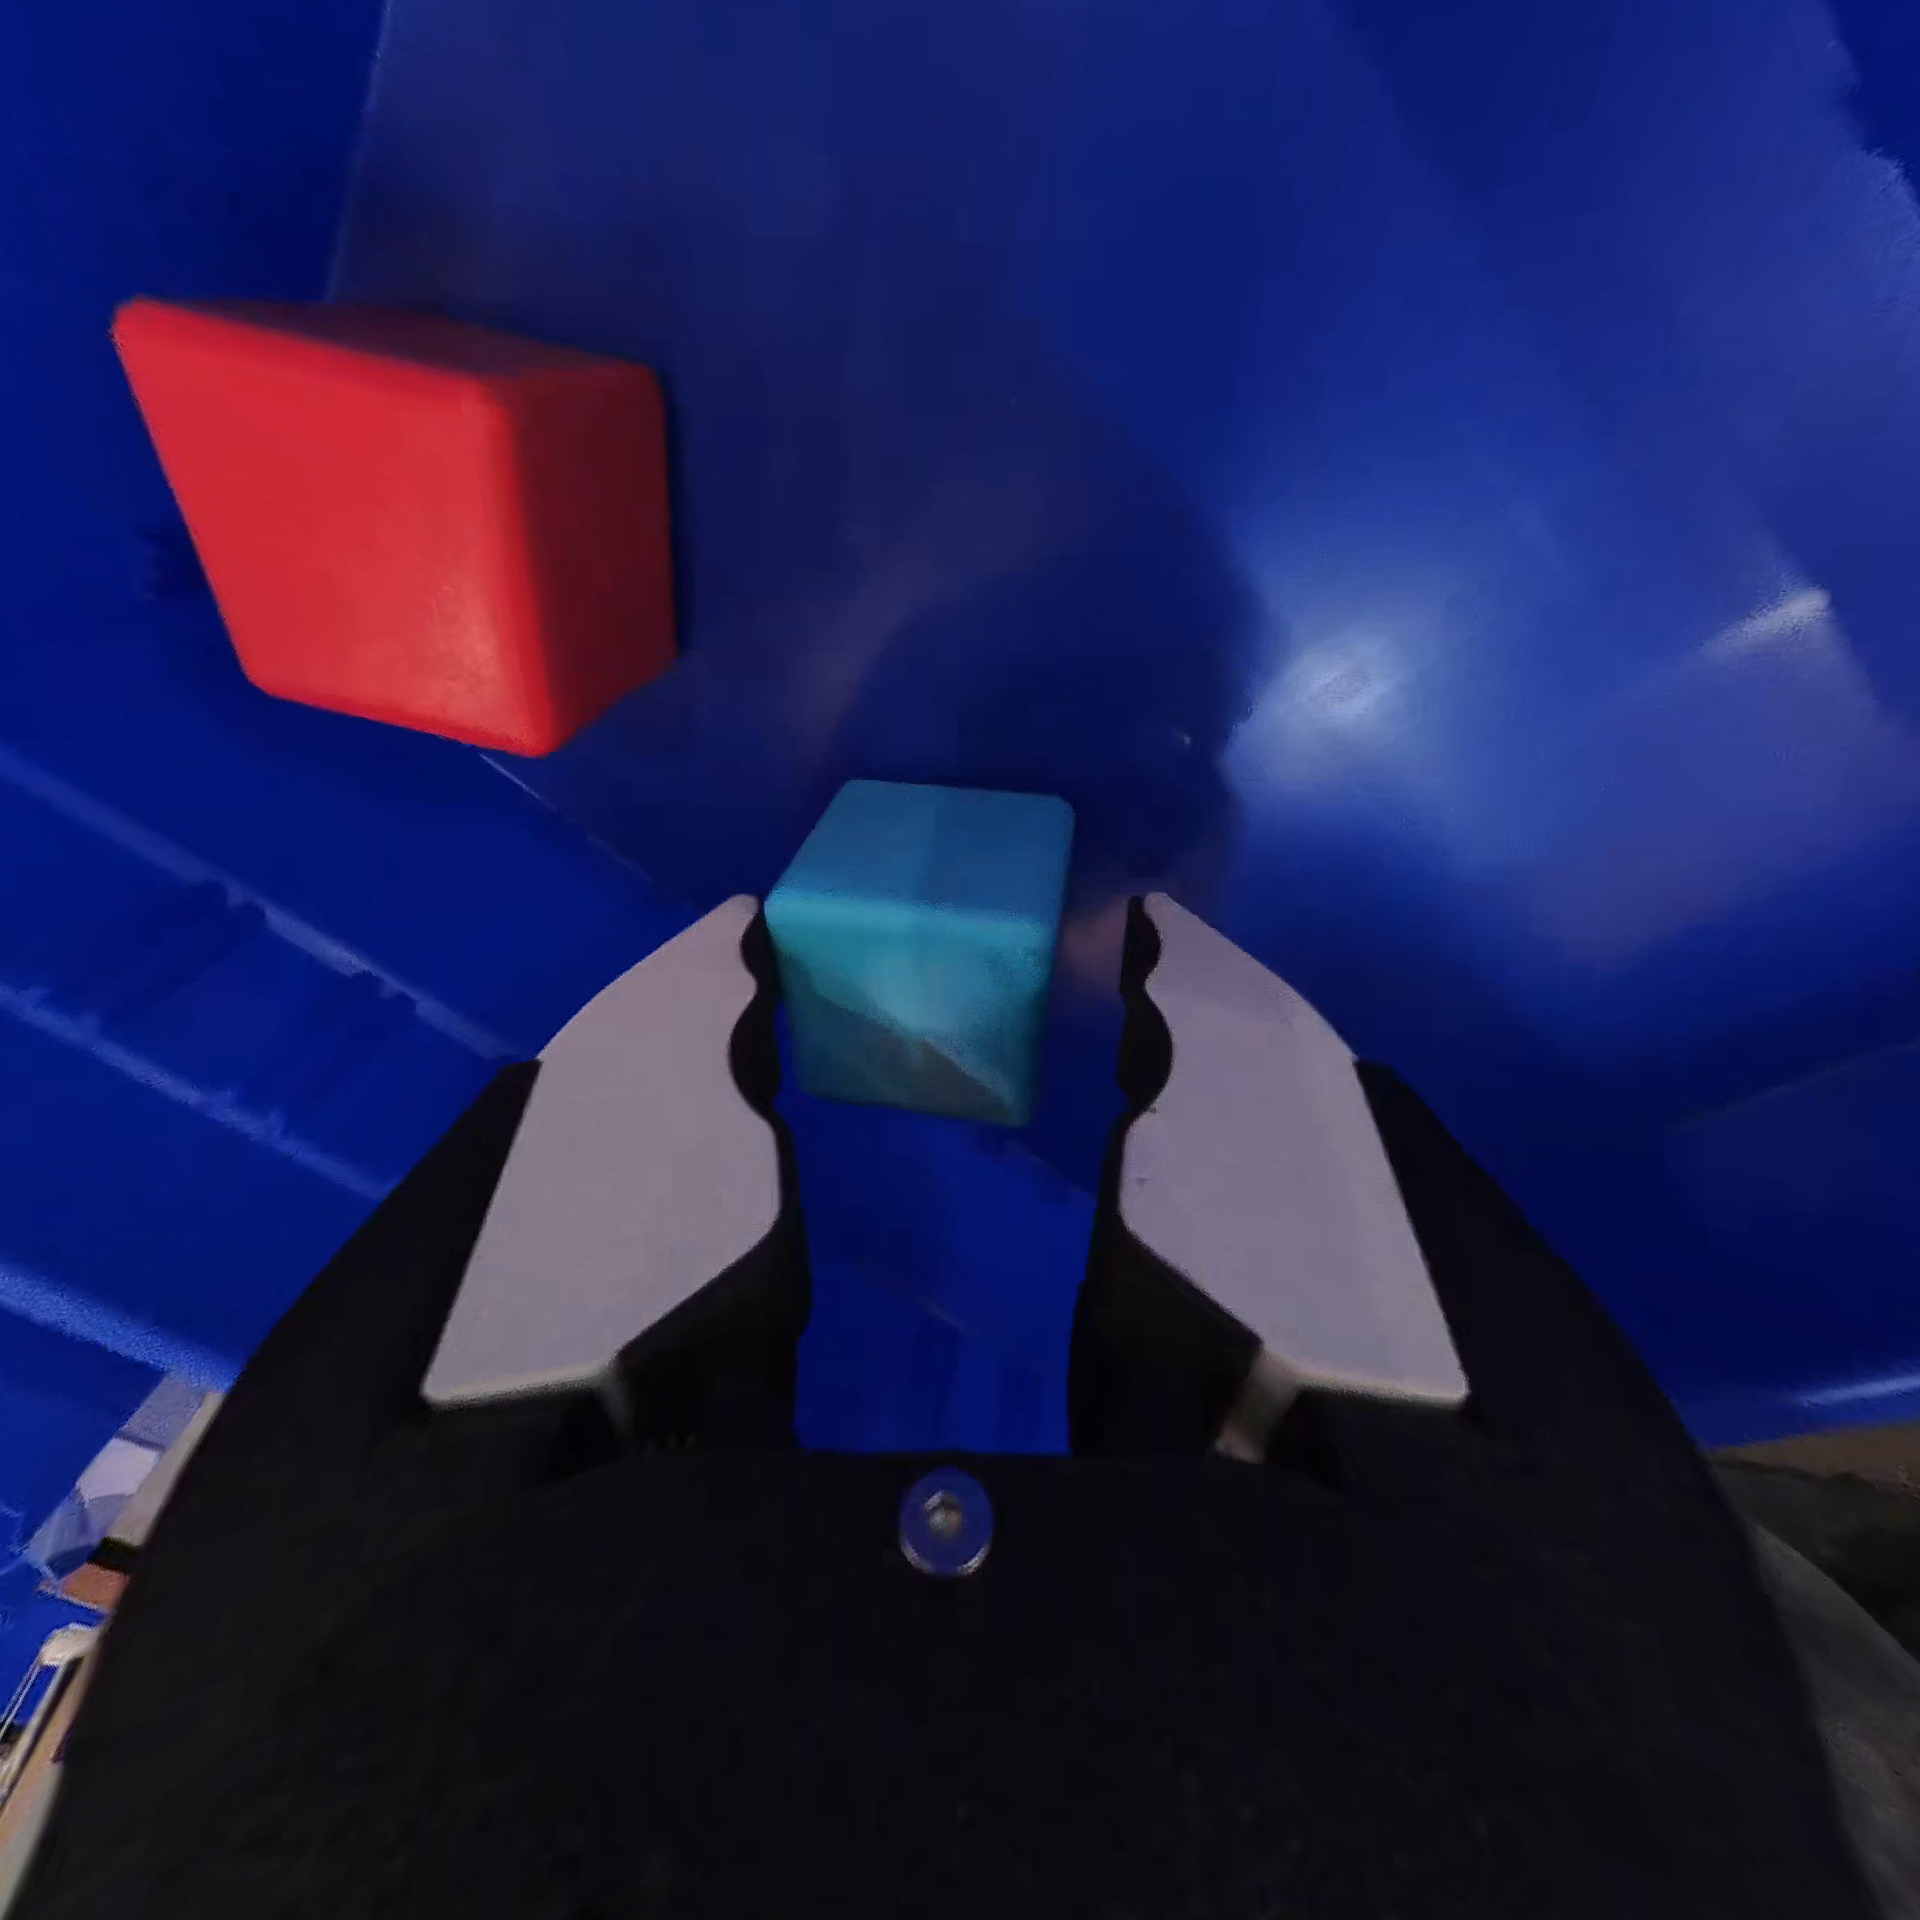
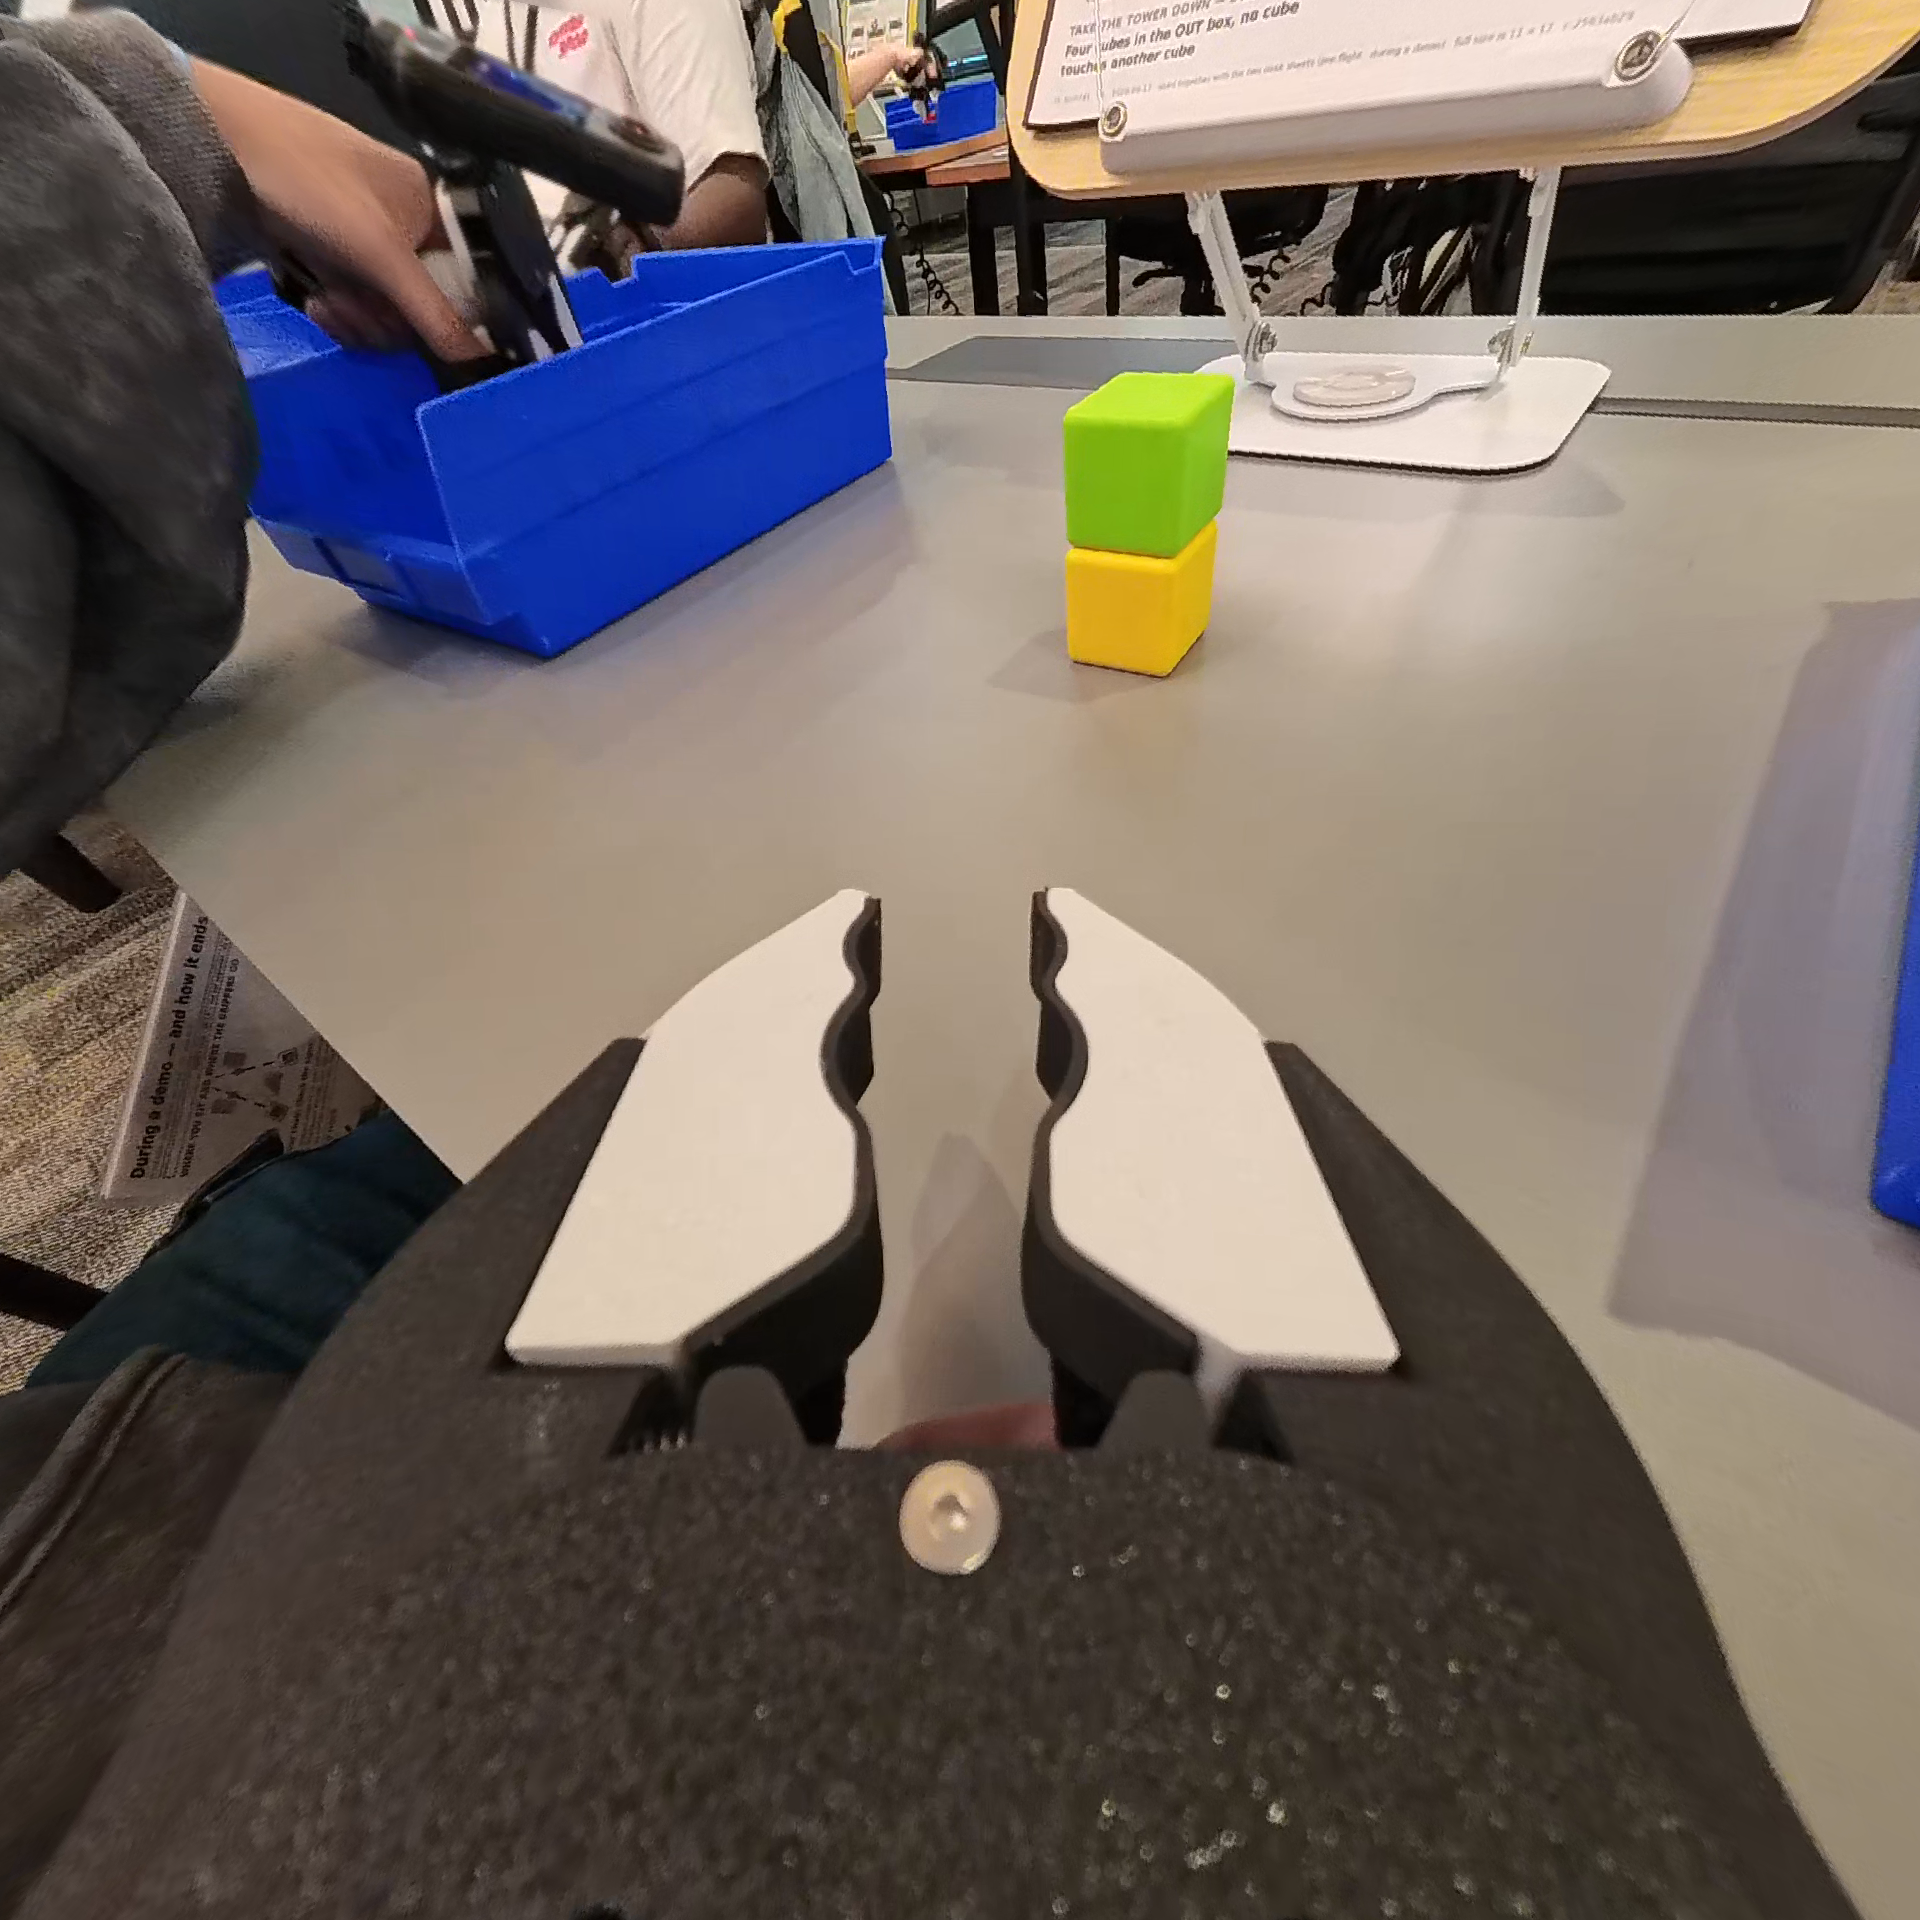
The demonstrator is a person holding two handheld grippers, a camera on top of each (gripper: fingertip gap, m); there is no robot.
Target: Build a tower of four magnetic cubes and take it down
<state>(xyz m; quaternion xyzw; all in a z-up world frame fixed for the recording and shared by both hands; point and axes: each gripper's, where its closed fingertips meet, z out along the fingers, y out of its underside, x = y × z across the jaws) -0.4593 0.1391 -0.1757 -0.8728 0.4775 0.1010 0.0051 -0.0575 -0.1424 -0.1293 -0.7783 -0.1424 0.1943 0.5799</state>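
**Third cube waits in the bin**

The left tongs (image 1: pixel 940 997) reach down into the blue bin (image 2: pixel 665 457), spread wide around a teal cube (image 1: pixel 914 956); the left finger looks to be just at the cube's side, the right one stands apart, so nothing is gripped. To do it well, I would centre the cube between the pads and close squarely on flat faces; a red cube (image 1: pixel 405 520) lies near, and being magnetic it may snap across. On the counter (image 2: pixel 727 810) a green cube (image 2: pixel 1143 457) sits on a yellow cube (image 2: pixel 1138 603); the right tongs (image 2: pixel 956 925) hover partly open, empty. A white stand (image 2: pixel 1403 405) rises just behind the tower; the bin's walls crowd the lift.
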